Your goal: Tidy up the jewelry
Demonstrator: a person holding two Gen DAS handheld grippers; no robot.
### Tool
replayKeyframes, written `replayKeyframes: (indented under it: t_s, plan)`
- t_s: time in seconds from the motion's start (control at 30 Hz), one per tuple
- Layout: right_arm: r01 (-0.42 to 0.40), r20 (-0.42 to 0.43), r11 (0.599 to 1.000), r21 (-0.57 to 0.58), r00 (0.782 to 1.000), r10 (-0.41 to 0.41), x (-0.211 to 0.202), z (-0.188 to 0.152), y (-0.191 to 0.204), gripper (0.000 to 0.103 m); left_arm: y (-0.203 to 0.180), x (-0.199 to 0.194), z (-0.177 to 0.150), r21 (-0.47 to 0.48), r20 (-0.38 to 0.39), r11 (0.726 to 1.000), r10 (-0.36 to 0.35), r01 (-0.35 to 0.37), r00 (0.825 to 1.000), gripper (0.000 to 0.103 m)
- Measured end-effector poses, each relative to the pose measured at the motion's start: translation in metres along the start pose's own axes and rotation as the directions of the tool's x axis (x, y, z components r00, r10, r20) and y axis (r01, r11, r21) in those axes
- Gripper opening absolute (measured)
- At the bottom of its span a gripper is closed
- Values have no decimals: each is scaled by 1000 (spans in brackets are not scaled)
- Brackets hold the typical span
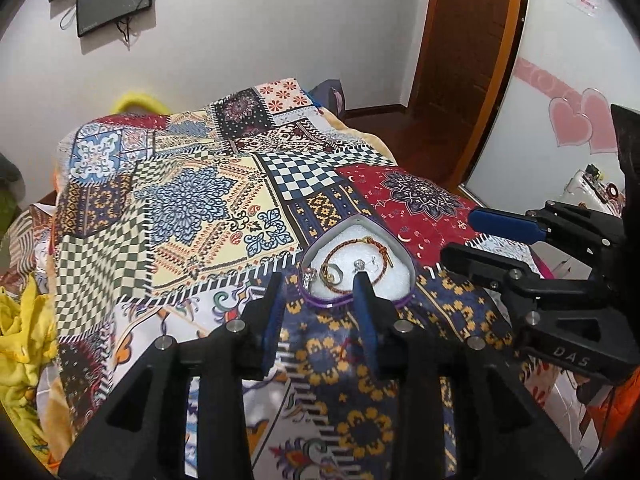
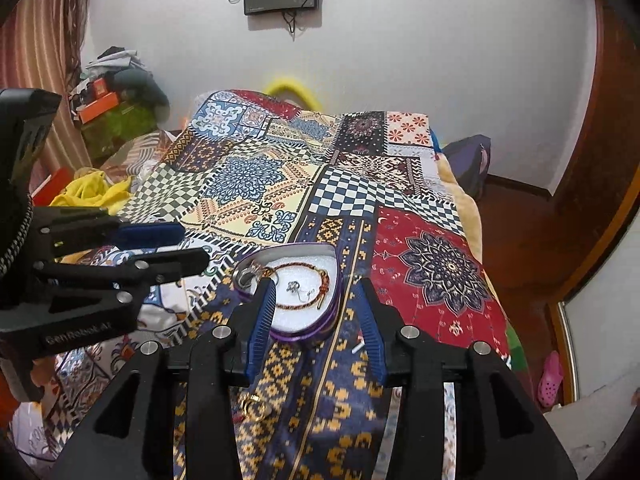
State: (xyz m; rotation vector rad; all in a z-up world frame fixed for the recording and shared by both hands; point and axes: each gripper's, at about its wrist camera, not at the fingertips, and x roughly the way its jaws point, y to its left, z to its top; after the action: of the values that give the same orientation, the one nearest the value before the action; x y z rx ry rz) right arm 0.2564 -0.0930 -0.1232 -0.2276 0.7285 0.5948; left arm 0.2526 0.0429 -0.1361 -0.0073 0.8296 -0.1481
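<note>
**A:** On the patchwork bedspread [image 1: 200,200], at the near end of the bed, lies the heart-shaped tin [image 1: 404,258], point toward 12 o'clock in the left wrist view. Which pieces does it hold?

**B:** On its white foam lining: a red-and-gold cord bracelet [image 1: 340,250], a gold ring [image 1: 333,274] at about 9 o'clock from the bracelet's centre, a small silver piece [image 1: 359,265] inside the bracelet's loop, and a metal charm [image 1: 309,276] against the left wall.

**A:** And the fingers?

**B:** The left gripper [image 1: 320,312] hangs over the tin's near rim, fingers spread with nothing between them. The right gripper [image 2: 316,316] likewise stands parted and empty, its left finger in front of the tin's lining, its right finger over bare bedspread at 3 o'clock from the tin.

**A:** What is left outside the tin?

**B:** In the right wrist view, a gold ring-like piece [image 2: 256,404] lies on the bedspread at 6 o'clock from the tin, and a small pale object [image 2: 357,347], too small to identify, sits beside the right finger.

**A:** How should the next pick be made?

**B:** Probably by lowering one gripper onto the stray gold piece. The cloth is soft and busy in pattern, so the fingers should straddle the piece squarely and close slowly, so as not to pinch the fabric. The other gripper may steady the tin, which looks light enough to slide.
</note>
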Motion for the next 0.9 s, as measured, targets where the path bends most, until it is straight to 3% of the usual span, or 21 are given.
replayKeyframes:
  t_s: [0.27,0.67,0.9]
  plan:
    - [3,-26,1000,5,1000,-3,-9,-19,5,38,-11,-15,-24,29,-23,1000,9,-8,1000,38]
    - [-11,-151,1000,21,988,14,18,-62,5,38,-17,-2,-66,16,-123,1000,-15,17,992,38]
    - [-41,-163,999,-10,986,39,24,-71,16,38,-21,4,-76,14,-143,1000,-12,14,990,38]
